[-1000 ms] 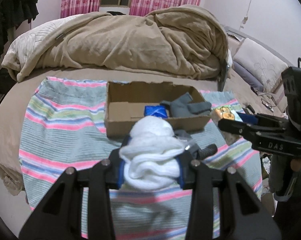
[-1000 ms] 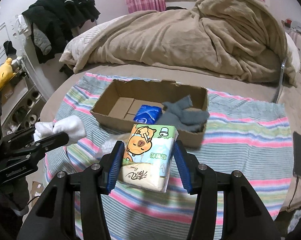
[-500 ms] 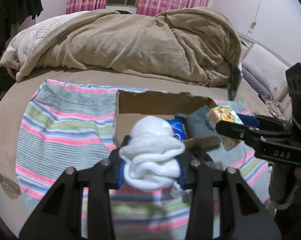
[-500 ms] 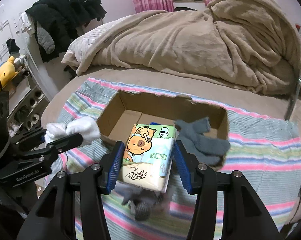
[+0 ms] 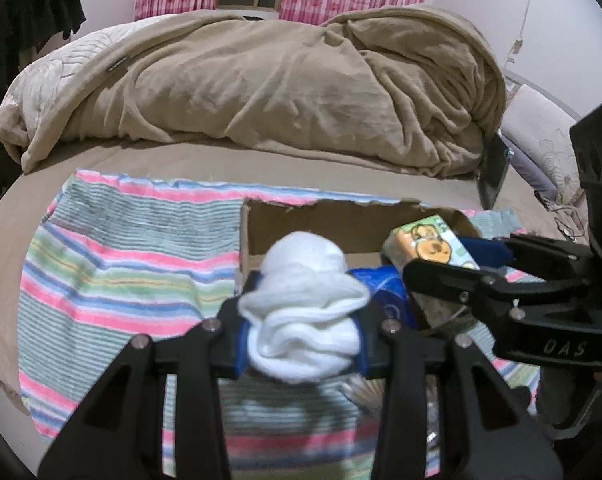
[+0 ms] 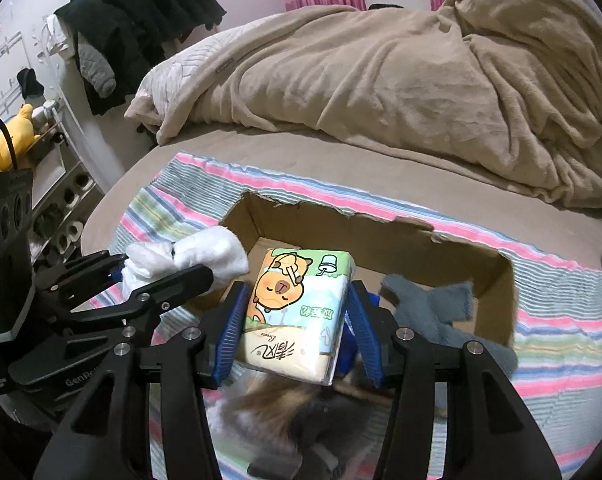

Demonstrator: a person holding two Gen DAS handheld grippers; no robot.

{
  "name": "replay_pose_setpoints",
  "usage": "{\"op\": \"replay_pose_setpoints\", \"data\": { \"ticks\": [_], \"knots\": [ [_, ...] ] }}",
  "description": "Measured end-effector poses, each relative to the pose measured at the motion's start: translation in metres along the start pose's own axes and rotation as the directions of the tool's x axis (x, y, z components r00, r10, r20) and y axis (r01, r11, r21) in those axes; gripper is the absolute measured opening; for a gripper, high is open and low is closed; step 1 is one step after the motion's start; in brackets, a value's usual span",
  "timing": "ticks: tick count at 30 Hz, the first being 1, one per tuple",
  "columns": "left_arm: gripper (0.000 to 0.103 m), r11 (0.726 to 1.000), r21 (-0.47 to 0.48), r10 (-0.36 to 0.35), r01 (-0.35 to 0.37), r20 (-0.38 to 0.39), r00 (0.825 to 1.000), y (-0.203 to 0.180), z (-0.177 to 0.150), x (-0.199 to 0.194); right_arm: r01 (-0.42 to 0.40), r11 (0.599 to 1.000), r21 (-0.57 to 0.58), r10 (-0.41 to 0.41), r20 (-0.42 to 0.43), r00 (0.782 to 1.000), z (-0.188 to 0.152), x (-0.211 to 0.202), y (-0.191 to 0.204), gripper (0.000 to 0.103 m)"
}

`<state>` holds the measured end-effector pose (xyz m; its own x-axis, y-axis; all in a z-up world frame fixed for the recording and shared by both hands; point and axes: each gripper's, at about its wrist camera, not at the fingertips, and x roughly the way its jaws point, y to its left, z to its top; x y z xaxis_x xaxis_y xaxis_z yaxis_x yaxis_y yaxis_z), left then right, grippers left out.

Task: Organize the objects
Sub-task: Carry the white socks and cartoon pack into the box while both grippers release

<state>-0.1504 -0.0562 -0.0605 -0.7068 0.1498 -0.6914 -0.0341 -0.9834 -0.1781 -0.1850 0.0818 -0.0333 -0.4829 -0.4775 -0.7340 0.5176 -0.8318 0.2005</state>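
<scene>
An open cardboard box (image 6: 381,236) (image 5: 325,220) sits on a striped cloth on the bed. My left gripper (image 5: 301,336) is shut on a rolled white sock (image 5: 305,308), held at the box's near left corner; it also shows in the right wrist view (image 6: 189,256). My right gripper (image 6: 297,328) is shut on a tissue pack with a capybara print (image 6: 297,312), held over the box's near side; the pack shows in the left wrist view (image 5: 429,240). A grey sock (image 6: 433,312) and a blue packet (image 5: 389,292) lie in the box.
The striped cloth (image 5: 121,272) covers the bed's near part. A heaped beige blanket (image 5: 281,88) lies behind the box. Dark blurred items (image 6: 301,420) lie on the cloth under my right gripper. A shoe rack with a yellow plush (image 6: 17,136) stands at the left.
Both grippers have moved forward toward the box with their loads. The sock and the tissue pack now hang at the box's near edge instead of in front of it.
</scene>
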Motion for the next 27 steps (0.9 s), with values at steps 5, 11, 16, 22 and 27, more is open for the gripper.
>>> {"op": "replay_pose_setpoints", "data": {
  "ticks": [5,11,16,22,27],
  "knots": [
    [0.042,1.0,-0.004,-0.003,0.003,-0.024,1.0,0.005,0.003,0.022,-0.013,1.0,0.014,0.013,-0.021,1.0,0.005,0.021,-0.007,0.053],
    [0.045,1.0,-0.014,-0.012,0.011,-0.044,0.999,0.011,0.003,0.035,-0.02,0.999,0.045,0.023,-0.052,0.998,0.005,0.041,-0.016,0.053],
    [0.054,0.998,-0.007,-0.066,0.066,-0.047,0.997,0.01,-0.001,0.029,-0.02,0.998,0.068,0.024,-0.061,0.998,0.006,0.046,-0.02,0.054],
    [0.054,0.997,-0.015,-0.076,0.075,-0.032,0.997,0.014,-0.007,0.011,-0.031,0.998,0.063,0.035,-0.066,0.997,0.008,0.05,-0.011,0.054],
    [0.078,0.998,-0.06,-0.028,0.027,-0.024,0.999,0.029,-0.014,-0.001,-0.033,0.997,0.065,0.037,-0.072,0.997,0.009,0.052,-0.006,0.055]
  ]
}}
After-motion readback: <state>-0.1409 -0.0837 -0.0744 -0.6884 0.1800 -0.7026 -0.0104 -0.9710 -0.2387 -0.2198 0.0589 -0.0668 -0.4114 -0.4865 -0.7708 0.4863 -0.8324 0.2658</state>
